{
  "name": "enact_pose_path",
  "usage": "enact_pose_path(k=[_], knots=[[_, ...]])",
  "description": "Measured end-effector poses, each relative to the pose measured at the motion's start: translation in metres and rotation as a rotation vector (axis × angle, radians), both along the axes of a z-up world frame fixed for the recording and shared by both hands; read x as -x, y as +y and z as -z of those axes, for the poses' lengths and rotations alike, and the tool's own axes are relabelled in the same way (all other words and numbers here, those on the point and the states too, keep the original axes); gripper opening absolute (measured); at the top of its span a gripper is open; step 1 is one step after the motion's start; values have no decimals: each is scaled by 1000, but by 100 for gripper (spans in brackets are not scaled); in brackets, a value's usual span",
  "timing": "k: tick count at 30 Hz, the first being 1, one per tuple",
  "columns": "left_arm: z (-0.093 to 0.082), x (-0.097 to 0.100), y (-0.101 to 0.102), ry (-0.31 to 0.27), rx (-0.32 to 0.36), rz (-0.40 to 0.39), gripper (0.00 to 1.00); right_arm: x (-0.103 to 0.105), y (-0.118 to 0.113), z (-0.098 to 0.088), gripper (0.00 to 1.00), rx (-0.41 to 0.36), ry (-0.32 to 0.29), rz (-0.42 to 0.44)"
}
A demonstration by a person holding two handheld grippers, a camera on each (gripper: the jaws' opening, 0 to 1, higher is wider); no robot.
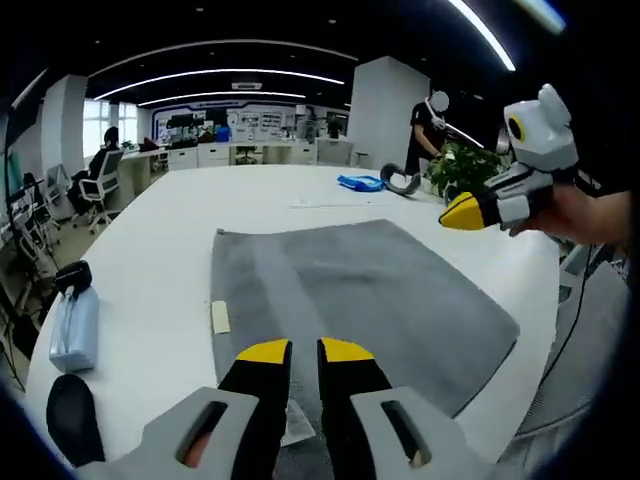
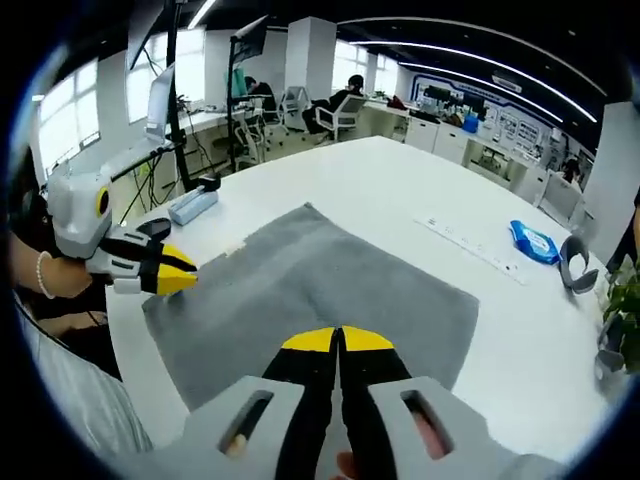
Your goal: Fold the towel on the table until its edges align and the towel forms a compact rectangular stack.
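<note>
While grey terry-cloth towel (image 1: pixel 350 300) lies flat, single layer, on round white table (image 1: pixel 150 270), both grippers hang above opposite ends. Left gripper (image 1: pixel 305 352): yellow-tipped jaws slightly apart, nothing between them, over near hem; towel runs forward from tips. Right gripper (image 2: pixel 338 340): jaws together, empty, above own near edge; in left gripper view it hovers past far right corner. Judgement: long axis runs between the grippers, each nearest own end. Small tan tag (image 1: pixel 220 316) beside left hem.
</note>
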State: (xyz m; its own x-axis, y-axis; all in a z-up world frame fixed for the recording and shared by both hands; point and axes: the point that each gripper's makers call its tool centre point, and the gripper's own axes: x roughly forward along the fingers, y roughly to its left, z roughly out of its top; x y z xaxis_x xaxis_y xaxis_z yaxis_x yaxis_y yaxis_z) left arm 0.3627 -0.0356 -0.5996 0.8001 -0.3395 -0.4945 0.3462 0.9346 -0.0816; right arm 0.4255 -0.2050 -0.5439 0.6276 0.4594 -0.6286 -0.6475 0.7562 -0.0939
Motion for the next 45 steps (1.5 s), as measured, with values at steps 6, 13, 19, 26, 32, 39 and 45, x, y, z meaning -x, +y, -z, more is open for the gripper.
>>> enact_pose_path(k=[6,13,19,26,32,39,45], knots=[[1,14,-5,2,-40,30,11,-21,-10,-7,0,-42,36,17],[3,25,-2,19,-55,35,9,-53,-25,-11,0,-98,97,69],[-1,35,-3,45,-37,44,8,-77,-39,-2,0,-86,140,101],[-1,40,-17,76,-28,51,8,-95,-53,22,0,-35,213,136],[7,44,-31,106,-41,81,8,-108,-64,45,0,25,251,138],[24,49,-38,158,-55,109,8,-113,-69,69,0,68,313,154],[34,47,-40,183,-82,131,8,-118,-72,87,0,113,338,157]])
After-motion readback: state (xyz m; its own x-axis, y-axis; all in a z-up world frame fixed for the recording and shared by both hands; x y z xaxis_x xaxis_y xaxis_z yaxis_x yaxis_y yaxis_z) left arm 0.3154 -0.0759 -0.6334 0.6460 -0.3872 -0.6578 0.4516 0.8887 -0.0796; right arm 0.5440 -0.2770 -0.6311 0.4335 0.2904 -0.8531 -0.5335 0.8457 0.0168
